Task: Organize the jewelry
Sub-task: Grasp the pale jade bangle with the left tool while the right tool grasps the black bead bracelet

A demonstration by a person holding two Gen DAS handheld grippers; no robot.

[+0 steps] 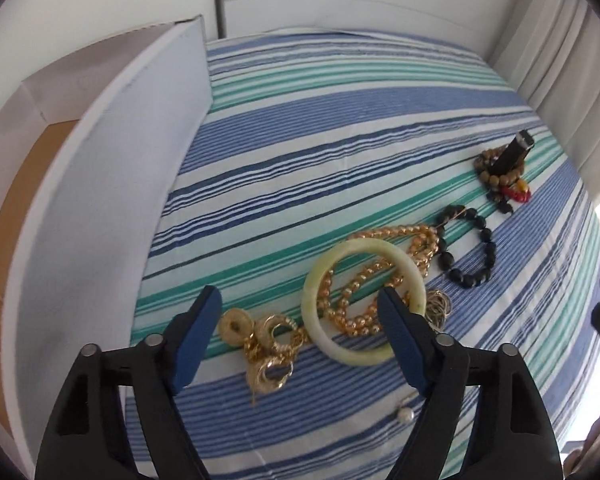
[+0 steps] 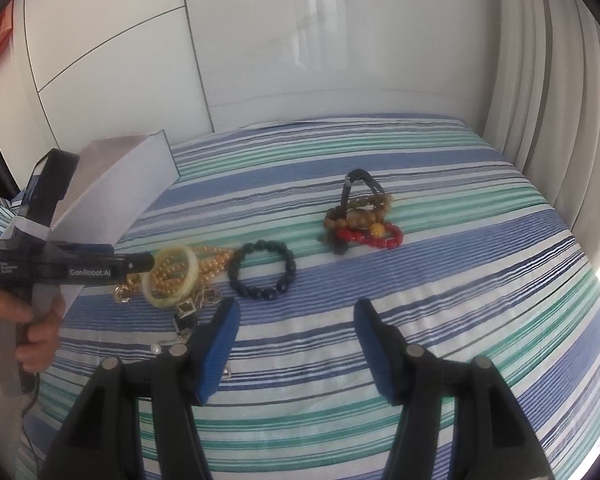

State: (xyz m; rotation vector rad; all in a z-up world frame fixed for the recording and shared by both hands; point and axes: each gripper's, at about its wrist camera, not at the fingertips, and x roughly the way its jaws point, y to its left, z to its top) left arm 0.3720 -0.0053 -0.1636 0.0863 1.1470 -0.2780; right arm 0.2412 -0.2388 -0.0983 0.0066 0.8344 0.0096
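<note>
Right wrist view: striped bedsheet [image 2: 380, 280], white wall panels [image 2: 280, 40], curtain [image 2: 548, 100]; both grippers' fingers wide, holding nothing.

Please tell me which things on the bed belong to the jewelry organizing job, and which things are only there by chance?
For the job:
jade bangle
gold bead necklace
gold chain pile
black bead bracelet
brown and red bead bundle
loose pearl
white box

Just lying about:
striped bedsheet
curtain
</note>
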